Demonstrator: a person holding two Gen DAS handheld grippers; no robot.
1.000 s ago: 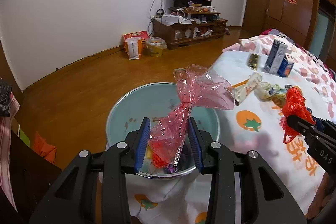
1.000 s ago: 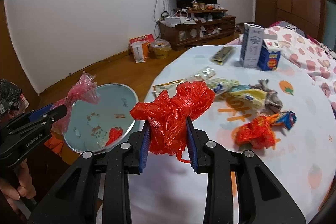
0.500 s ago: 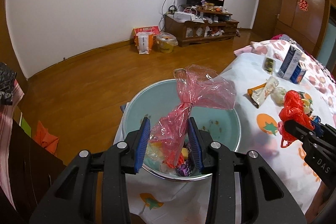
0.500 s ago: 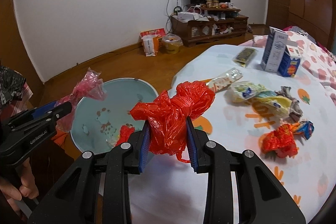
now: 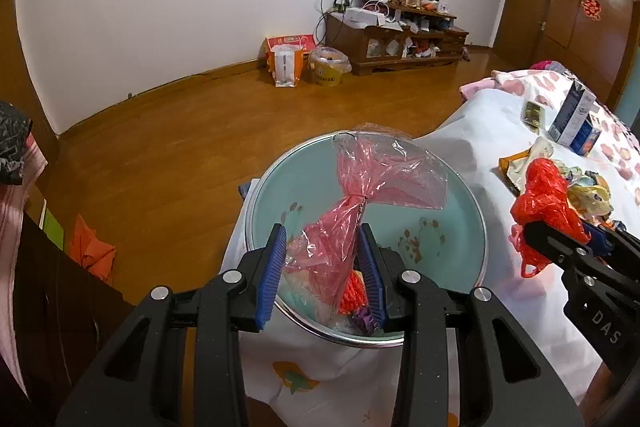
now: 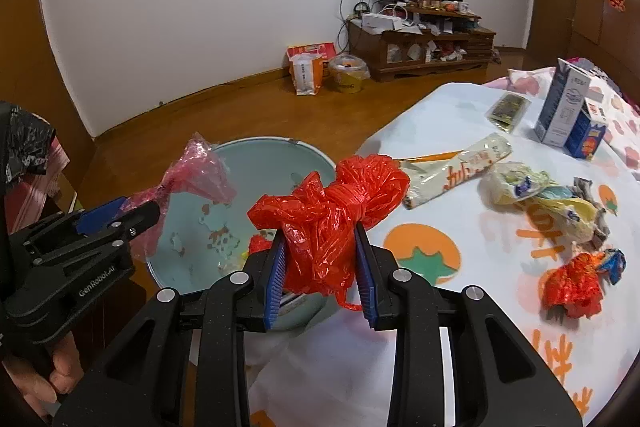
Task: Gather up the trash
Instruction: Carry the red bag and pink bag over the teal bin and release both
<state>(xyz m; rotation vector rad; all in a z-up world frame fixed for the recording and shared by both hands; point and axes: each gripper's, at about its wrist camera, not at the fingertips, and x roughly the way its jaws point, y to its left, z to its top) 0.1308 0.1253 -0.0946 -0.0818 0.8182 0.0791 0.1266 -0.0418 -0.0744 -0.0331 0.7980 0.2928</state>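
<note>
The view is shifting: across the last second both tongs have been drifting toward the round pale-blue enamel basin (image 5: 280, 183), which now fills more of the left wrist view, and the red bag has come from over the cloth to the basin's near rim. This suggests both bags are close to being dropped in, with the release not yet made.

The left tongs (image 5: 325, 269) are pinching the thin, see-through pink plastic bag (image 5: 362, 195) below its knotted neck; the bag's top is fanning out in glossy, creased folds above the basin's bowl. The right tongs (image 6: 321, 269) are pinching the crumpled, opaque red-orange plastic bag (image 6: 334, 203), a tight knotted wad with a small loop dangling under it, hanging over the basin's edge in the right wrist view.

Inside the basin, a few bright scraps are already lying against the smooth, flower-printed bottom. The basin is sitting at the edge of the white cloth with orange fruit prints (image 6: 460, 307), which is covering the worktop. More rubbish is waiting on that cloth: a long flattened cream snack wrapper (image 6: 456, 173), a heap of soft, crinkled pale wrappers (image 6: 544, 199), a small crushed red and blue wad (image 6: 576, 283), a dark foil sachet (image 6: 508, 109), and two upright cartons (image 6: 566, 111). So the collecting is, by my reading, well short of finished.
</note>
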